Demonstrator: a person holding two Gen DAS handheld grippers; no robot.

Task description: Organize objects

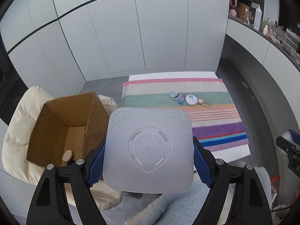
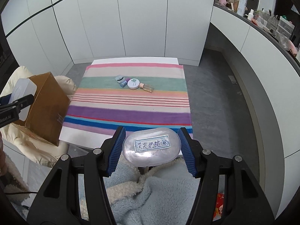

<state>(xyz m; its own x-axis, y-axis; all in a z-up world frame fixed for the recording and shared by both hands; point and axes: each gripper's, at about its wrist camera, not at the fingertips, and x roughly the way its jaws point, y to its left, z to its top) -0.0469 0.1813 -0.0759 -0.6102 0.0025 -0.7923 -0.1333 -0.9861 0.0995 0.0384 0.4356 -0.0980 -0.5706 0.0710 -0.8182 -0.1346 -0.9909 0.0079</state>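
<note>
Cardboard box (image 1: 61, 129) sits left | left gripper (image 1: 148, 151) clamps square lid (image 1: 149, 148) | right gripper (image 2: 151, 146) clamps labelled oval case (image 2: 151, 148) | tilting could make either slip out

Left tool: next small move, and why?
Probably carry the frosted square lid, clamped in the left tool, leftward over the open cardboard box and let go. The box sits just left of it, with one item already inside.
</note>
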